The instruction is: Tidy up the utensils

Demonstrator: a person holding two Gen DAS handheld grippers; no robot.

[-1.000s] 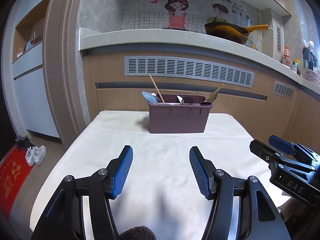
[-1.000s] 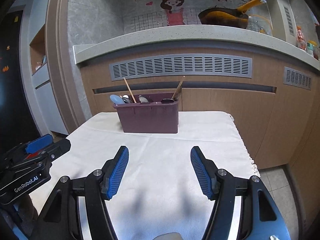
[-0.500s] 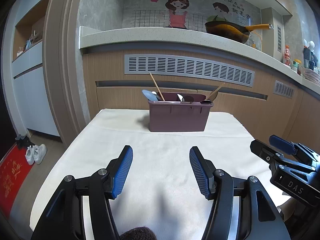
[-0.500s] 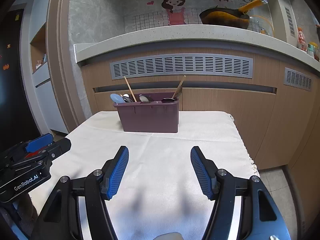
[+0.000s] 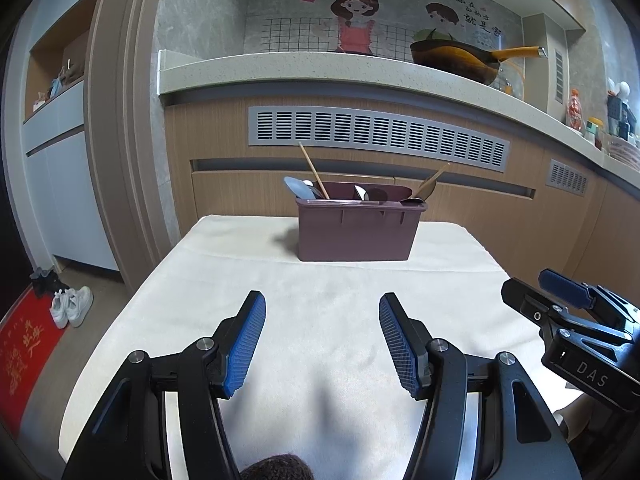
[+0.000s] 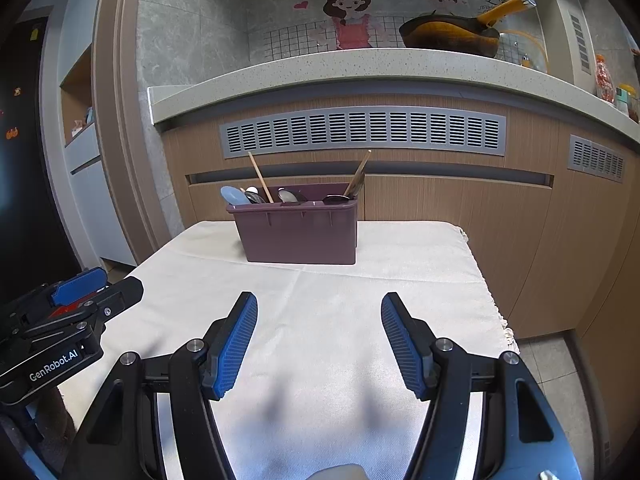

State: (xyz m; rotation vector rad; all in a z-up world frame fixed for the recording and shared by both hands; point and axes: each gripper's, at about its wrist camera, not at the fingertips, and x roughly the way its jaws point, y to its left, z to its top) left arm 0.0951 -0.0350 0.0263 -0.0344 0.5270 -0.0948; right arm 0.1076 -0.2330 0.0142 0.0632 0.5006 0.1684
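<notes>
While my left gripper (image 5: 322, 344) and right gripper (image 6: 316, 344) gape wide and empty, the purple caddy (image 5: 358, 230) sits near the cloth-covered table's (image 5: 320, 300) far edge, below the kitchen counter (image 5: 320, 68).

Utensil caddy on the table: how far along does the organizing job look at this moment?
Done, by the look of it: the spoons and chopsticks stand sorted in the purple caddy, and no loose utensil shows on the white cloth. In hand: nothing; the left gripper and right gripper are open with nothing between the pads. Left: seemingly nothing visible, unless more utensils lie out of view.
</notes>
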